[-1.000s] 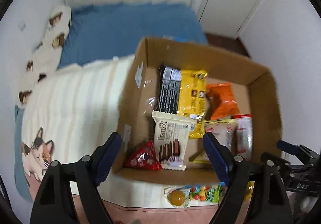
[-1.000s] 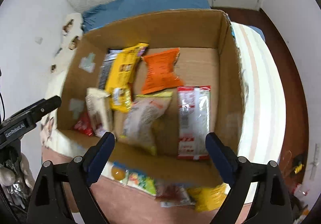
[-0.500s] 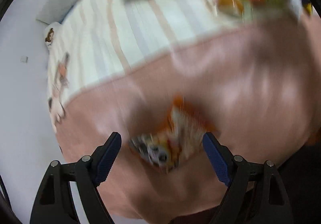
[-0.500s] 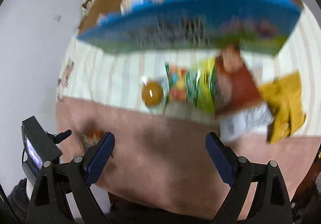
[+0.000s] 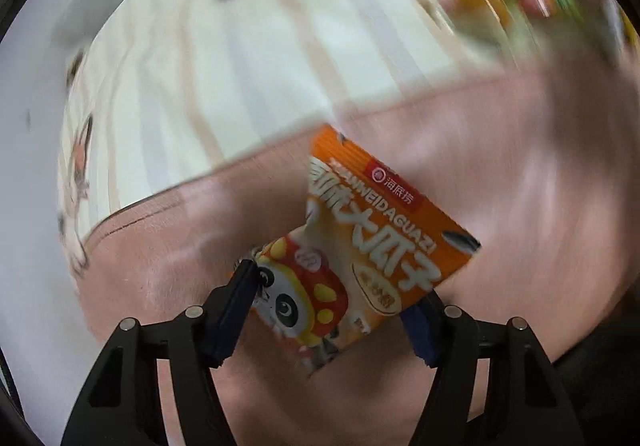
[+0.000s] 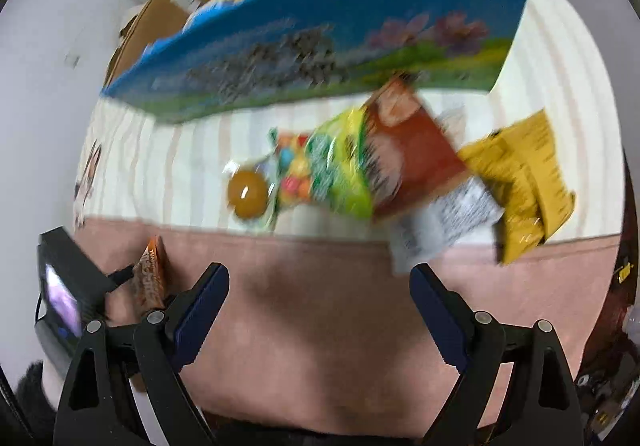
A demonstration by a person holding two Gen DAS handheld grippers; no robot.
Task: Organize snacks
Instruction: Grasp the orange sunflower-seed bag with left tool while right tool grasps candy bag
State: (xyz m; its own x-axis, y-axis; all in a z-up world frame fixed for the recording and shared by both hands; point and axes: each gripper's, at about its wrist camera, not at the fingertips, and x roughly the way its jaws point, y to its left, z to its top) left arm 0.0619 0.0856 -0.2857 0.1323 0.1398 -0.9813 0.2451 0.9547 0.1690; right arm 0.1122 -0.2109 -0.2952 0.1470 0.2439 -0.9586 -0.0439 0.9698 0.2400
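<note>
An orange sunflower-seed packet (image 5: 372,246) with a panda picture lies on the pink bed edge, between the fingers of my left gripper (image 5: 336,310), whose jaws stand open around it. It also shows in the right wrist view (image 6: 150,278) at lower left. My right gripper (image 6: 318,310) is open and empty above the pink cover. Loose snacks lie ahead of it: a round amber sweet (image 6: 246,190), a green candy bag (image 6: 336,170), a brown packet (image 6: 408,158), a yellow bag (image 6: 520,174). The cardboard box (image 6: 320,46) with a blue printed side holds more snacks.
The striped cream blanket (image 5: 224,78) with a cat print covers the bed. The pink border (image 6: 320,266) runs along the near edge. A white wall (image 6: 48,46) stands at left. The left gripper's body (image 6: 64,302) is at lower left in the right wrist view.
Both grippers have tilted down from over the box to the bed's near edge. The left gripper has closed in on the orange packet, which now sits between its open fingers.
</note>
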